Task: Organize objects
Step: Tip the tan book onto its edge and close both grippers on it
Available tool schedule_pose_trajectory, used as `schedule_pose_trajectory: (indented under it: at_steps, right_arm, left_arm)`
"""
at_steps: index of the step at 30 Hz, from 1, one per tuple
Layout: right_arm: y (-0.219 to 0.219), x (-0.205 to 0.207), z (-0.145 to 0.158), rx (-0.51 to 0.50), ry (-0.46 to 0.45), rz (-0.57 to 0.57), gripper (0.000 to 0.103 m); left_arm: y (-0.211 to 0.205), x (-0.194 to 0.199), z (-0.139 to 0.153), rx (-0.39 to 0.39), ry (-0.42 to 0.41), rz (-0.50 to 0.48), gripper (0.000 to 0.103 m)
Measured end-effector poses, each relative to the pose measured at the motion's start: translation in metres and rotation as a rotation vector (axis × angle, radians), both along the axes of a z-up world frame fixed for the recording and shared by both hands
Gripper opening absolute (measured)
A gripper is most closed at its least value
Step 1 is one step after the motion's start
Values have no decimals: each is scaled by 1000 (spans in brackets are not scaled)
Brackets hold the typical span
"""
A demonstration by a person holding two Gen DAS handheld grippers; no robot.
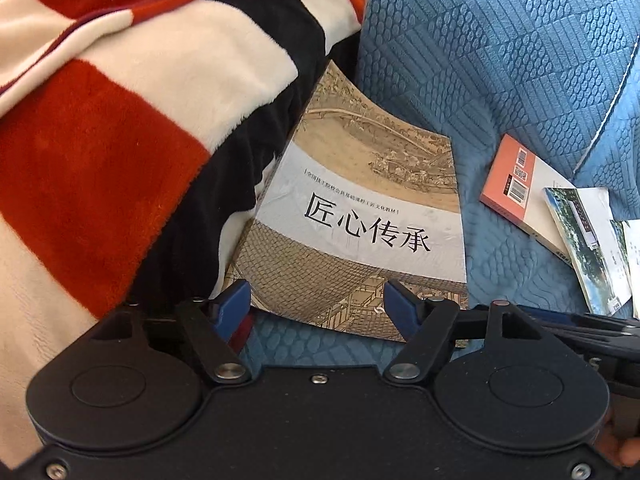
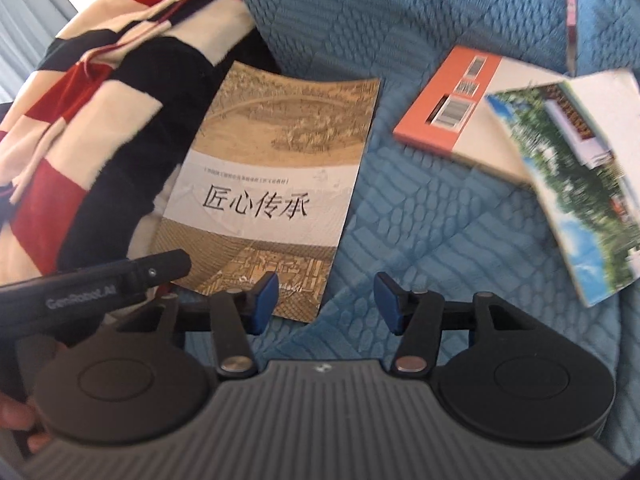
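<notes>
A large tan and white book (image 1: 360,216) with black Chinese title lies flat on the blue quilted sofa seat (image 1: 500,264), its left edge against a striped blanket. It also shows in the right wrist view (image 2: 272,184). My left gripper (image 1: 318,300) is open and empty, its blue pads just over the book's near edge. My right gripper (image 2: 326,300) is open and empty, near the book's near right corner. An orange and white book (image 2: 452,112) and a book with a tree photo cover (image 2: 576,192) lie to the right, overlapping.
A red, cream and black striped fleece blanket (image 1: 120,140) is heaped on the left. A blue quilted back cushion (image 1: 500,40) stands behind the books. The left gripper's body (image 2: 92,284) shows at the left of the right wrist view.
</notes>
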State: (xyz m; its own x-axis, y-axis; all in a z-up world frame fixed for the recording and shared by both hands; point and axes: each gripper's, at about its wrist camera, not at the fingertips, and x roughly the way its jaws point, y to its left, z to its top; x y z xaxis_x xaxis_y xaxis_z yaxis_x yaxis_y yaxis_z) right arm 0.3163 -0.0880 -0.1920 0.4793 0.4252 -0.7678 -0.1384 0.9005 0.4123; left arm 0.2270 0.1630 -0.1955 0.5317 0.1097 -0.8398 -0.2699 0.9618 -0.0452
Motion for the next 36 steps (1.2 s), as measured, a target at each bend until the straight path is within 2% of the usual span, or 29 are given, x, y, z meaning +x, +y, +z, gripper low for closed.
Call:
schedule_pose_trajectory:
  at_steps: [4, 8, 10, 12, 16, 19, 24, 25, 26, 28, 30, 34, 36]
  right_arm:
    - [7, 2, -10, 5, 17, 11, 49]
    - [18, 2, -14, -30, -8, 38, 42]
    - [23, -1, -7, -84, -74, 47, 36]
    - [26, -3, -1, -100, -128, 68, 36]
    - [22, 8, -13, -22, -24, 48, 36]
    - [23, 10, -18, -58, -29, 24, 33]
    - [15, 17, -19, 40, 21, -12, 38]
    - [12, 19, -19, 72, 34, -11, 44]
    - [7, 21, -21, 117, 50, -25, 45]
    - [-6, 26, -27, 229, 97, -72, 45]
    - [-19, 23, -30, 352, 105, -103, 45]
    - [-36, 19, -34, 640, 80, -103, 44]
    - [-31, 24, -41, 715, 133, -66, 44]
  left_arm:
    - [3, 2, -4, -6, 14, 6, 70]
    - [8, 3, -8, -22, 16, 17, 66]
    - [12, 5, -10, -31, 23, 26, 63]
    - [16, 6, -11, -44, 23, 30, 60]
    - [19, 6, -13, -57, 26, 25, 57]
    - [19, 6, -14, -60, 26, 20, 57]
    - [24, 8, -21, -93, 48, 31, 48]
    - [26, 9, -23, -110, 57, 38, 45]
    - [29, 9, -25, -130, 65, 46, 43]
    - [33, 10, -29, -159, 74, 54, 41]
    - [32, 10, -31, -164, 74, 50, 41]
    - [31, 10, -32, -168, 74, 46, 41]
    - [32, 10, -33, -175, 74, 47, 41]
